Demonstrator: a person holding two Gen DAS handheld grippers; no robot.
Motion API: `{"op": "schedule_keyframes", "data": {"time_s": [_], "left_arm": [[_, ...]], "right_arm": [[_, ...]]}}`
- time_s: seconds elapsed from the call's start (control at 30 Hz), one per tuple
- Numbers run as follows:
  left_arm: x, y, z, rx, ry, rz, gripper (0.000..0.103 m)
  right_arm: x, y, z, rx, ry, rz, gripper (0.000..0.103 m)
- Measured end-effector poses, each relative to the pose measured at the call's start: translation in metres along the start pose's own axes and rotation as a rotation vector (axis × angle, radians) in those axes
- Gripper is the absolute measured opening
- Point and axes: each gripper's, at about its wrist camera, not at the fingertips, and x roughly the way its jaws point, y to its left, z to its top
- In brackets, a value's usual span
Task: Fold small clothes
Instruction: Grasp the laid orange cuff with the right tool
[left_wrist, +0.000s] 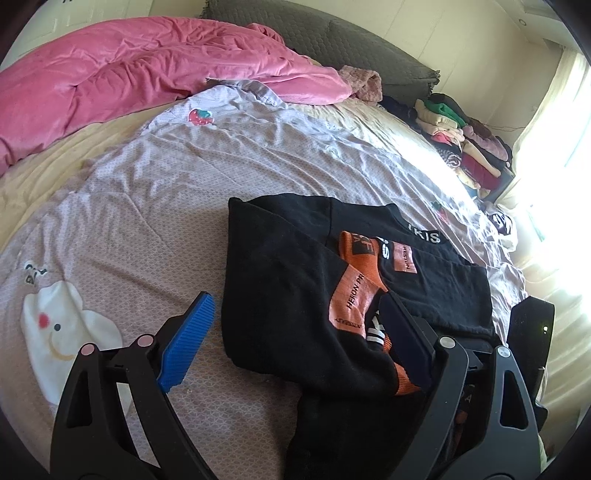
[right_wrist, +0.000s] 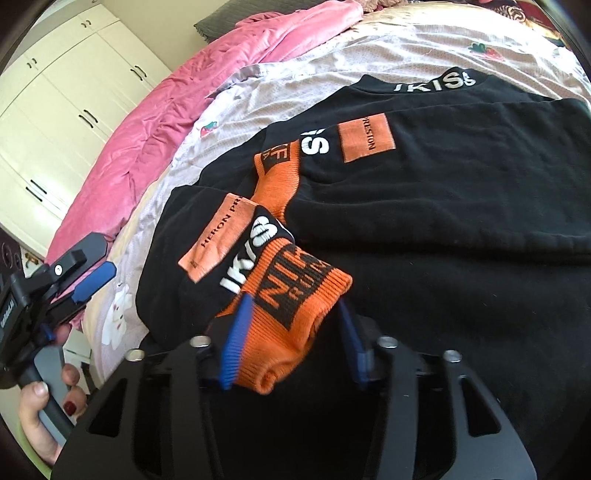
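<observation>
A black sweatshirt (left_wrist: 295, 280) with orange cuffs and patches lies partly folded on the bed; it fills the right wrist view (right_wrist: 443, 206) too. My left gripper (left_wrist: 295, 339) is open, its jaws wide over the garment's left edge, one blue pad (left_wrist: 186, 347) on the sheet side. My right gripper (right_wrist: 291, 332) has its blue pads around an orange ribbed cuff (right_wrist: 295, 306) lettered in black; the pads stand apart and I cannot tell whether they pinch it. The left gripper also shows at the left of the right wrist view (right_wrist: 92, 280).
A pink duvet (left_wrist: 147, 74) is bunched at the far side of the bed. A stack of folded clothes (left_wrist: 461, 140) sits at the far right by a bright window. The lilac sheet (left_wrist: 147, 184) lies under everything. White wardrobes (right_wrist: 55, 110) stand beyond the bed.
</observation>
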Motion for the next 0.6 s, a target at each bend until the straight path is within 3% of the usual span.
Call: {"op": "schedule_keyframes", "data": {"time_s": [0.1,0.17,0.4,0.6], "left_arm": [[0.001,0.002,0.0,-0.009,0.003,-0.003,0.084],[0.001,0.002,0.0,-0.012,0.006,-0.008,0.084],[-0.002,0.004,0.0,-0.017,-0.002,-0.001,0.084],[0.0,0.003,0.001,-0.022,0.008,-0.003,0.084]], "right_arm": [[0.003,0.003,0.002,-0.014,-0.003,0.014,0.021],[0.0,0.008,0.003,-0.039,-0.026,0.023,0.007],[-0.042,0.029,0.018,-0.16,-0.161,0.021,0.007],[-0.095,0.026,0.042,-0.229,-0.319,-0.05,0.007]]}}
